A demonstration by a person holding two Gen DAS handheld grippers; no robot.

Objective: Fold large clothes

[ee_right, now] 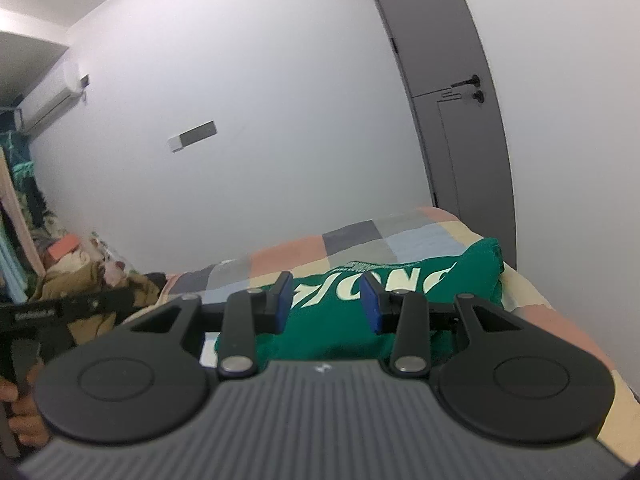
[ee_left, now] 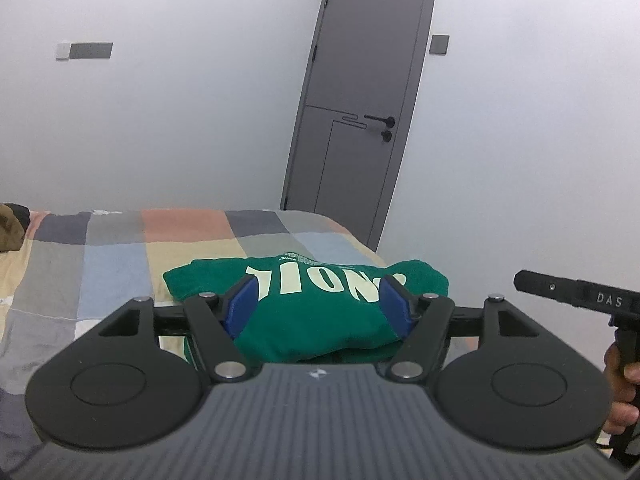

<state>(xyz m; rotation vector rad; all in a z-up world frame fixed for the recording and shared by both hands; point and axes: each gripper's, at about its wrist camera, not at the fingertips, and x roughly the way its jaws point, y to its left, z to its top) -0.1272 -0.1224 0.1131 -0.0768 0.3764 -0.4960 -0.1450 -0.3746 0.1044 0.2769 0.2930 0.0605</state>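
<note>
Soft, even indoor light, no hard shadows; fisheye bends the edges; right view seems slightly blurred.

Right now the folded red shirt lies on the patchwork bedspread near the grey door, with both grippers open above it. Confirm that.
Wrong in one respect: the shirt is green, not red, as the left wrist view shows. The rest holds: it lies folded on the patchwork bedspread near the grey door, with the left gripper and right gripper open above it.

left gripper (ee_left: 316, 306) fingers apart, empty | folded green shirt (ee_left: 312, 320) on bed (ee_left: 120, 256)
</note>
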